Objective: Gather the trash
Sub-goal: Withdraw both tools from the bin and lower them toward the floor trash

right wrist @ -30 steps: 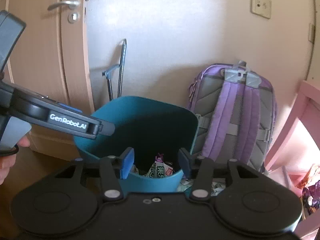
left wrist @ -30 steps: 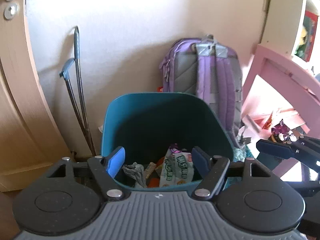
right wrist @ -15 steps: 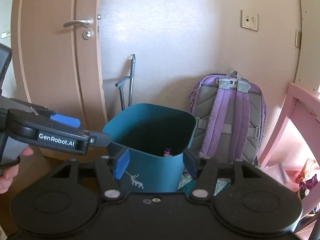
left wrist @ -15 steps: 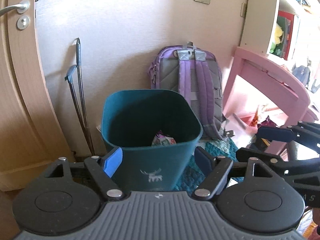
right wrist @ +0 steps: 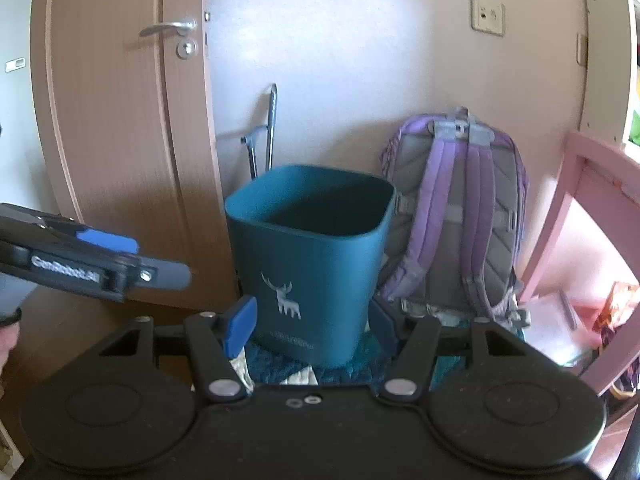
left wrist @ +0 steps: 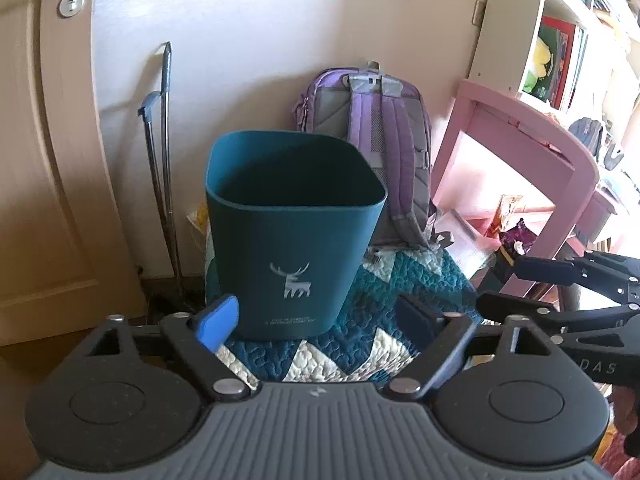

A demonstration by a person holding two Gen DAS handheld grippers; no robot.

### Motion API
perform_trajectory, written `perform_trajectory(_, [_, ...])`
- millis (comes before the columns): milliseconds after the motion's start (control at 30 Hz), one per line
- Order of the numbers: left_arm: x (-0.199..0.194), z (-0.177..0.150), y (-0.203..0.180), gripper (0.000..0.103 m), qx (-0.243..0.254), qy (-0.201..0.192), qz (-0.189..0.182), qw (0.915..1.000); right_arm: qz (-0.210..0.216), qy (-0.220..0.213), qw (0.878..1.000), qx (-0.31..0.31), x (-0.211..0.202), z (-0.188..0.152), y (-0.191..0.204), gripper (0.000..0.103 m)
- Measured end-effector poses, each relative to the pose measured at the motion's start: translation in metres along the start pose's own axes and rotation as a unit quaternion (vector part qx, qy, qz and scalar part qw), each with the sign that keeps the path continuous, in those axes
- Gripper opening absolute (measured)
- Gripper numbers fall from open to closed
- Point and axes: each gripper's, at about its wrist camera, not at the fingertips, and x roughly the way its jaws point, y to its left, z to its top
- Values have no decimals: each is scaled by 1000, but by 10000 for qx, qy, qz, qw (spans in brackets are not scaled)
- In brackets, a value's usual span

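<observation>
A teal waste bin [left wrist: 296,240] with a white deer print stands on a quilted mat by the wall; its inside is dark and its contents are hidden. My left gripper [left wrist: 316,316] hangs in front of the bin, back from it, its jaws opening with nothing held between them. My right gripper [right wrist: 312,324] faces the same bin [right wrist: 312,272] from a little way off, open and holding nothing. Each gripper shows in the other's view: the right gripper [left wrist: 560,288] at the right edge, the left gripper [right wrist: 120,264] at the left. Some wrappers [left wrist: 516,232] lie under the pink desk.
A purple backpack [left wrist: 380,152] leans on the wall behind the bin. A long metal handle [left wrist: 160,160] stands left of it beside a wooden door [left wrist: 40,160]. A pink desk [left wrist: 520,140] and a bookshelf [left wrist: 560,40] fill the right. The teal-and-white quilt [left wrist: 400,280] covers the floor.
Both grippers have drawn back from over the bin, so the trash inside it is out of sight and its front now shows. The left jaws have spread wider.
</observation>
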Motion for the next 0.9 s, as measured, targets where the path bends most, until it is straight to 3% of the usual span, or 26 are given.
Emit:
perform_trajectory(100, [8, -20, 5, 103, 9, -119, 101, 9999, -56, 163, 9998, 103, 9, -22, -9, 62])
perform_trajectory(200, [31, -40, 11, 103, -60, 99, -30, 9999, -166, 386, 9990, 160, 25, -45, -22, 62])
perform_trajectory(533, [138, -125, 12, 103, 25, 797, 115, 9968, -511, 1288, 9872, 788, 99, -137, -84, 62])
perform_trajectory(633, [175, -153, 10, 103, 122, 1066, 248, 9939, -690, 1613, 9777, 1157, 126, -173, -109, 62])
perform_trajectory(900, [280, -224, 10, 103, 177, 1950, 373, 9799, -1045, 2630, 9361, 2088, 206, -280, -174, 62])
